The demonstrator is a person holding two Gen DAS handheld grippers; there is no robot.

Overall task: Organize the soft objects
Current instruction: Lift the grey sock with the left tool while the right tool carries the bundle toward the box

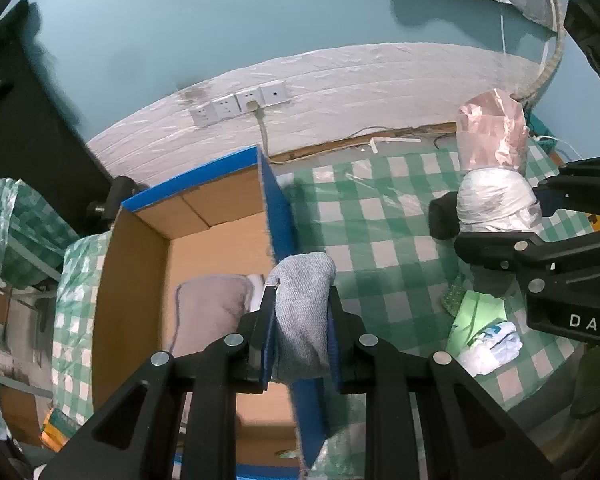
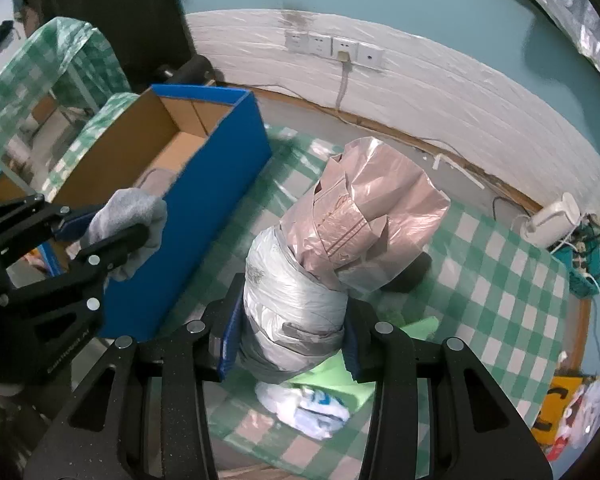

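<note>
My left gripper (image 1: 301,296) is shut on a rolled grey-blue knitted cloth (image 1: 304,320), held over the right wall of a blue box (image 1: 278,216) with a cardboard inside. A grey soft item (image 1: 212,308) lies inside that box. My right gripper (image 2: 294,300) is shut on a white plastic-wrapped bundle (image 2: 292,312) with a pink bag (image 2: 364,228) sticking out of its top, lifted above the checked table (image 2: 500,300). The right wrist view shows the left gripper (image 2: 124,222) with the grey-blue cloth (image 2: 134,208) beside the blue box (image 2: 204,192). In the left wrist view the right gripper (image 1: 500,220) and its bundle (image 1: 496,204) are at the right.
A green sheet (image 2: 336,380) and a white-and-blue plastic bag (image 2: 312,408) lie under the bundle. A dark object (image 2: 410,276) sits behind it. Wall sockets (image 2: 332,50) with a cable, a white device (image 2: 552,220) and a yellow item (image 2: 560,404) are at the table's far and right edges.
</note>
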